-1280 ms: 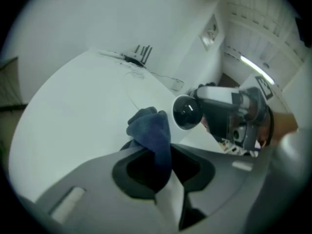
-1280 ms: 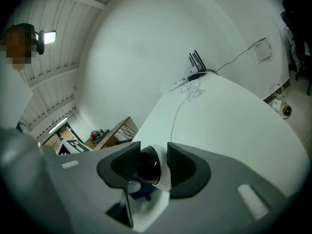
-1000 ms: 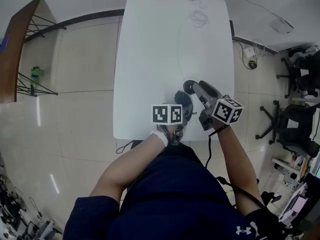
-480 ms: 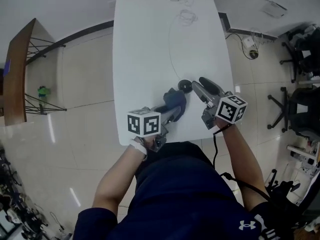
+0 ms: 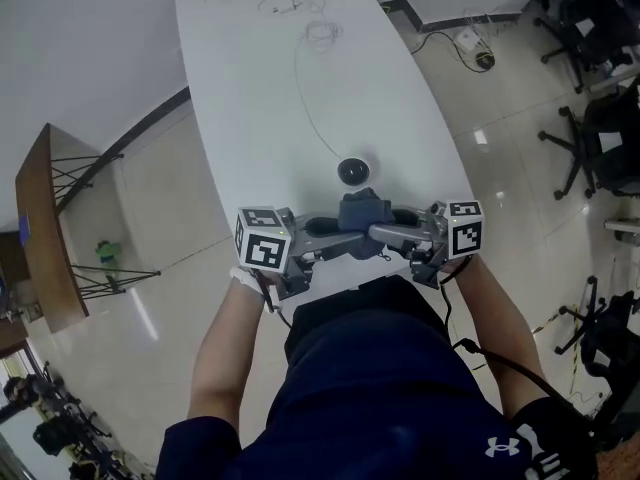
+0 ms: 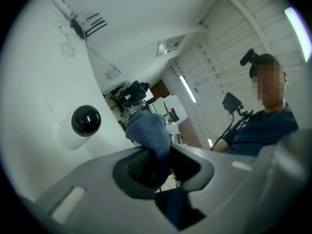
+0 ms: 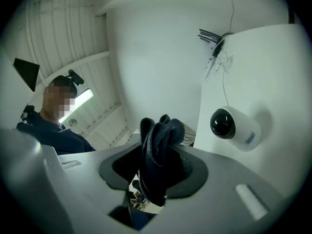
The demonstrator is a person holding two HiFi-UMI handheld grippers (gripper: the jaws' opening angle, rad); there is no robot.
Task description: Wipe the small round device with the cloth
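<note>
The left tool [image 6: 158, 167] is clamped on the dark blue cloth [image 6: 148, 130], which bunches up out of its jaws. The right tool [image 7: 156, 172] faces it tip to tip; its jaws have just been closing and now pinch the same cloth from the other side. The 2 tools share 1 wad over the near edge of the white counter [image 5: 250, 88] (it seems lifted clear of the surface, though the steep angle leaves that unsure). The small round device [image 5: 352, 172], white with a black dome, sits on the counter just beyond the cloth, apart from it. Its thin cable [image 5: 298, 98] runs toward the far end.
</note>
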